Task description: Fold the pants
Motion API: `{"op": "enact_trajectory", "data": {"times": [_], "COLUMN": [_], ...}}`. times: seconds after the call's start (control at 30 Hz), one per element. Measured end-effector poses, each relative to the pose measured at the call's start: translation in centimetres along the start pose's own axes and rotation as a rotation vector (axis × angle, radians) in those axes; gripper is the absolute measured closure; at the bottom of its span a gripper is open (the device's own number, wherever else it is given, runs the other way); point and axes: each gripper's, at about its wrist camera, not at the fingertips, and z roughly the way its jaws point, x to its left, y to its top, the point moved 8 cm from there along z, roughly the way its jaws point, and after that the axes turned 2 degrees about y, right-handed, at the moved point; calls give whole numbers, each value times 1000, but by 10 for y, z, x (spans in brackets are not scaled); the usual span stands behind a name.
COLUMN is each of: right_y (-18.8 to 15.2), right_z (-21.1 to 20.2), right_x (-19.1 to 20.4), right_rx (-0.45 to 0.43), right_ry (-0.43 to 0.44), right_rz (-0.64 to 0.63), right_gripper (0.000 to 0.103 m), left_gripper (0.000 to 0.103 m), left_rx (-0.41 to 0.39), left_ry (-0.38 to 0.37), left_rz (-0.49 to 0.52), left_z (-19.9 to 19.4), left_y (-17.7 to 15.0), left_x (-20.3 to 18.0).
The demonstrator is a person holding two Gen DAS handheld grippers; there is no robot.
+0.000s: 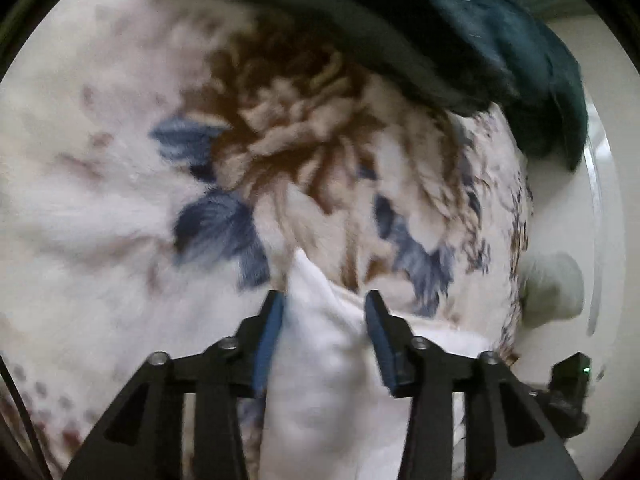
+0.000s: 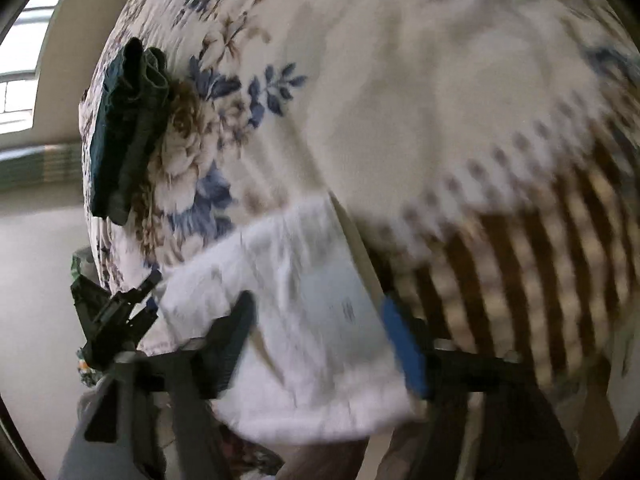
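Note:
White pants [image 1: 328, 360] lie on a floral bedspread [image 1: 120, 200]. In the left wrist view my left gripper [image 1: 325, 304] stands open, its blue-padded fingers on either side of a raised fold of the white cloth. In the right wrist view the pants [image 2: 304, 320] are a folded white slab near the bed's edge. My right gripper [image 2: 318, 320] is open wide, its fingers astride the pants. The left gripper also shows in the right wrist view [image 2: 120, 312], at the pants' left end. Both views are motion-blurred.
A dark green garment [image 1: 440, 40] lies folded at the bed's far edge; it also shows in the right wrist view [image 2: 124, 132]. A brown striped band [image 2: 540, 272] of the bedspread lies to the right. A window [image 2: 20, 60] and pale floor [image 2: 36, 260] lie beyond the bed.

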Motion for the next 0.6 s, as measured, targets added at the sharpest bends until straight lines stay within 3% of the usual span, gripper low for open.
{"op": "enact_trajectory", "data": {"times": [0.1, 0.17, 0.23, 0.33, 0.4, 0.47, 0.5, 0.53, 0.57, 0.6], "right_y": [-54, -81, -104, -114, -119, -118, -115, -114, -113, -112], "right_z": [13, 37, 64, 64, 65, 66, 63, 62, 61, 61], "right_x": [-16, -26, -32, -42, -50, -47, -41, -38, -34, -30], "right_rx": [91, 161, 188, 106, 95, 102, 95, 90, 86, 68], "right_ry": [-3, 12, 40, 26, 30, 67, 84, 98, 130, 197], "right_rz": [90, 156, 221, 253, 263, 222, 168, 125, 91, 78], "right_gripper": [25, 26, 71, 75, 75, 70, 63, 41, 28, 23], "left_gripper": [50, 38, 34, 33, 33, 18, 0, 0, 0, 0], "left_rx": [-26, -26, -8, -4, 4, -12, -21, -29, -32, -26], "left_ry": [59, 106, 128, 182, 161, 152, 141, 110, 71, 40], "left_rz": [123, 183, 208, 207, 170, 145, 136, 125, 106, 88], "left_z": [-16, -13, -2, 8, 11, 8, 6, 2, 0, -1], "left_y": [-20, -31, -39, -39, -36, -34, -33, -34, -36, -39], "left_x": [-22, -33, -36, -30, -24, -19, -18, -16, -14, -11]}}
